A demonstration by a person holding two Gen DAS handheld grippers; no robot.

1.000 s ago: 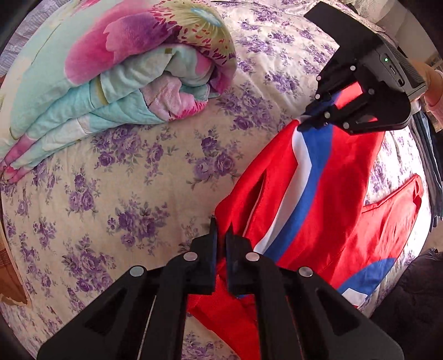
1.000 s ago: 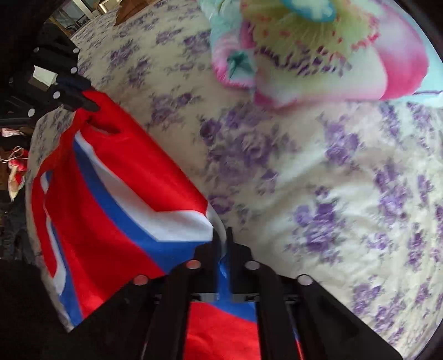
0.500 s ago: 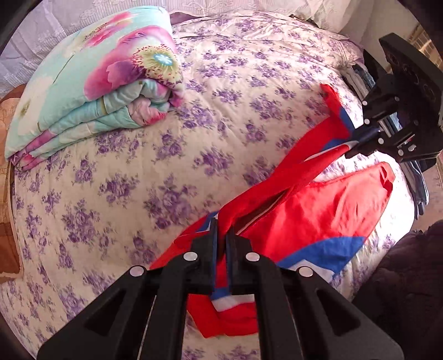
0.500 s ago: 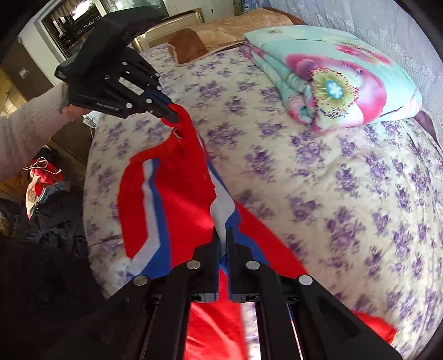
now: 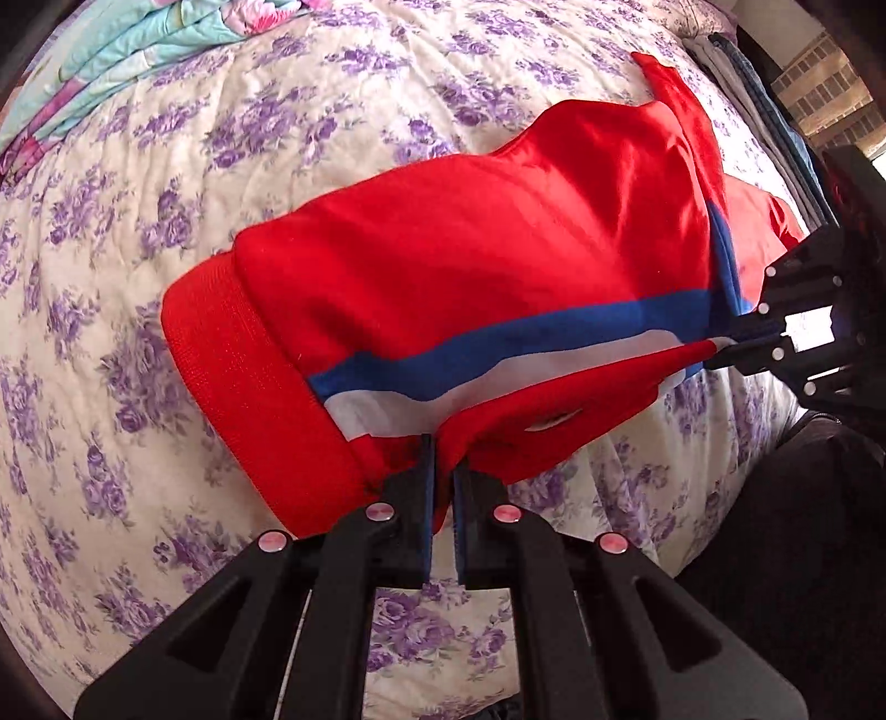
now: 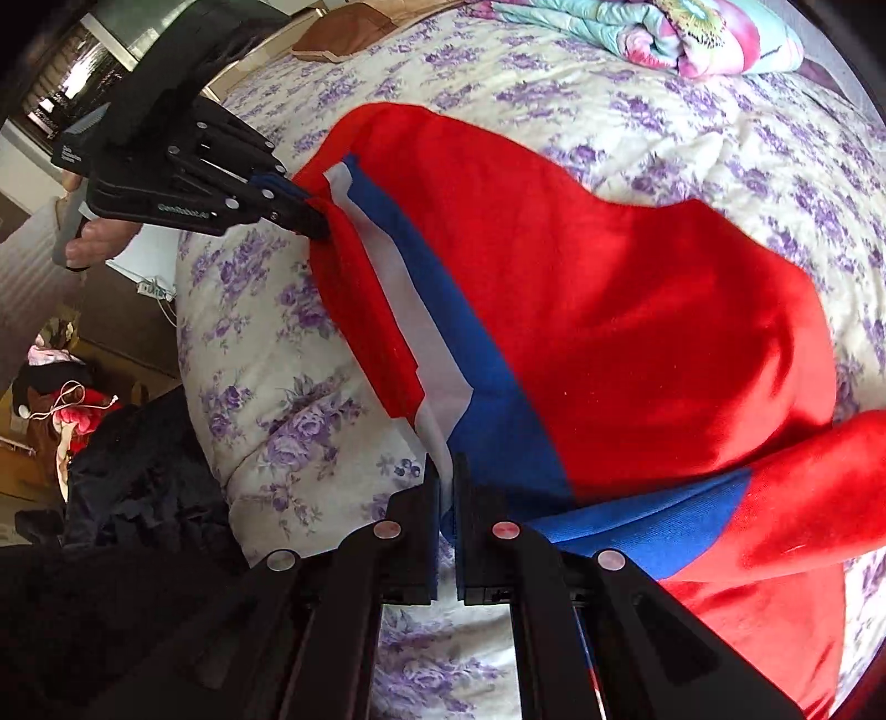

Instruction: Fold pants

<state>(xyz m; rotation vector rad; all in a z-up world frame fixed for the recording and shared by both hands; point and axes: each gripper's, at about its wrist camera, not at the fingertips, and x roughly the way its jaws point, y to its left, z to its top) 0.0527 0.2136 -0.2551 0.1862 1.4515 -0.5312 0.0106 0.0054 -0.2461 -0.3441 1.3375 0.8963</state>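
Observation:
The red pants with a blue and white side stripe lie draped over the near edge of the flowered bed. My left gripper is shut on the pants' red edge near the ribbed waistband. My right gripper is shut on the striped edge of the pants. Each gripper shows in the other's view, the right one at the far right and the left one at the upper left, with the cloth stretched between them.
A folded flowered quilt lies at the far side of the bed. Folded dark clothes lie along the bed's right edge. Dark fabric and a room with furniture lie beyond the near bed edge.
Both grippers have carried the pants toward the near bed edge and lowered them. The cloth, earlier lifted and bunched, now lies spread over the bed with the waistband visible.

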